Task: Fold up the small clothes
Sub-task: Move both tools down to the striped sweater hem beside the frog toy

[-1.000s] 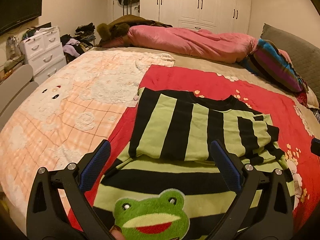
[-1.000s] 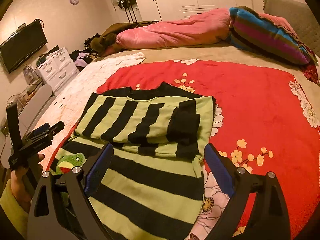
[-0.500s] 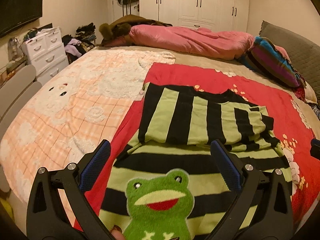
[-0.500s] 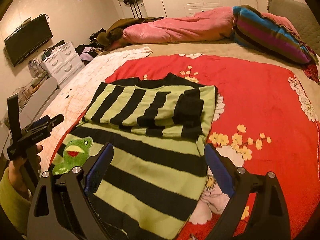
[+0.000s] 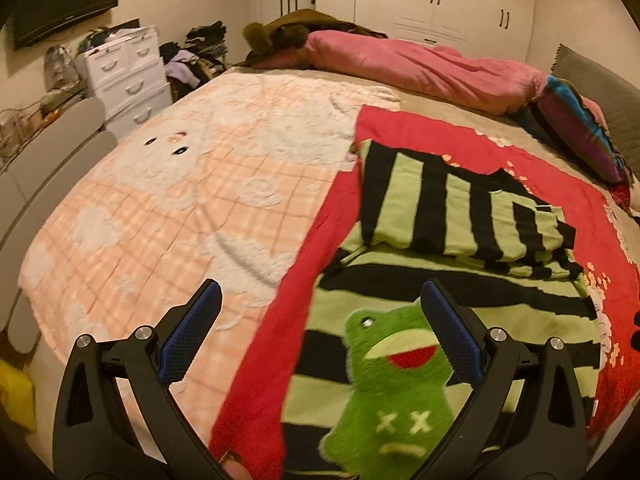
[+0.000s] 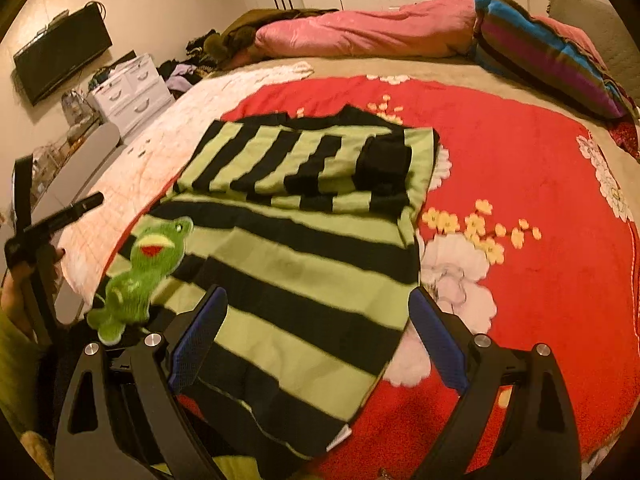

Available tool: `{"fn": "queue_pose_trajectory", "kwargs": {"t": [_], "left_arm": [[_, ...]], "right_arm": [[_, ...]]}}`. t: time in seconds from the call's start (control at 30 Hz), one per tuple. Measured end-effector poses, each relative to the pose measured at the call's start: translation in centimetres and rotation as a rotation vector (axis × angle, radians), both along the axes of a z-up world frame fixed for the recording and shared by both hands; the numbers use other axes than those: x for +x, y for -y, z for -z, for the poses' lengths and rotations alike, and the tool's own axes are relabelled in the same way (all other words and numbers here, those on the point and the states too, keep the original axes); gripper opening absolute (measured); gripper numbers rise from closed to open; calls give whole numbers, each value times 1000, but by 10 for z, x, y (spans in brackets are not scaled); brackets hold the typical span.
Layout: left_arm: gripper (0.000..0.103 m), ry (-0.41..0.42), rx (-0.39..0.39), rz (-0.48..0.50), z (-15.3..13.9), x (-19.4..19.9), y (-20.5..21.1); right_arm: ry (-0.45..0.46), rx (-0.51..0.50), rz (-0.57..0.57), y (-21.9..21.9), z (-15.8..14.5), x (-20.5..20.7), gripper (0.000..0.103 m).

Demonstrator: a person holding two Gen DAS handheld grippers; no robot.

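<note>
**A:** Bedroom clutter at the back, white wardrobes, a pink duvet (image 5: 420,66) along the far side. Where's the garment?

**B:** On the bed, lying on the red floral blanket (image 6: 520,184). It's a green-and-black striped sweater (image 6: 296,264) with a plush frog patch (image 5: 396,380) near the hem. Its upper part, sleeves included, is already folded down across the body; the lower half lies flat toward the cameras.

**A:** And the grippers?

**B:** Left gripper (image 5: 320,332) is spread wide and holds nothing, hovering over the sweater's left edge where the red blanket meets the peach plaid blanket (image 5: 168,208). Right gripper (image 6: 318,340) is also spread and empty, above the bottom hem.

**A:** How will it handle?

**B:** Soft knit, light, floppy, I'd judge; it will sag and drag unless lifted evenly. The two bottom hem corners look like the sensible places to pinch, avoiding the thick frog patch.

**A:** Anything changed over the last second?

**B:** Both cameras have pulled back and up. The left one has swung leftward, so the frog now sits under its right finger rather than centred. The sweater itself hasn't moved.
</note>
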State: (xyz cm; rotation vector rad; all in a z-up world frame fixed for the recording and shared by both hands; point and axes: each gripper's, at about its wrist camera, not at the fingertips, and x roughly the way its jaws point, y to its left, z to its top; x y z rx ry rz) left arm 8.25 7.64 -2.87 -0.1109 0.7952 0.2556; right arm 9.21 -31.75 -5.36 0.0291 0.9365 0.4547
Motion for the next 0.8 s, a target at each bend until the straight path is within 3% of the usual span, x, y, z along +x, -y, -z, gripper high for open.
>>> {"fn": "queue_pose_trajectory", "kwargs": {"t": [0.23,0.43,0.8], "left_arm": [[94,-60,-47,1,10,-17,-14],[94,-116,-28,33,24,-31,-7],[94,-225,-65,33,44,-49,-15]], "right_arm": [[-67,-24,-25,0,20,-24,91],[-138,-64,-37,-1,42,-49,91],[-281,-25,-51,-2,67,-65,91]]}}
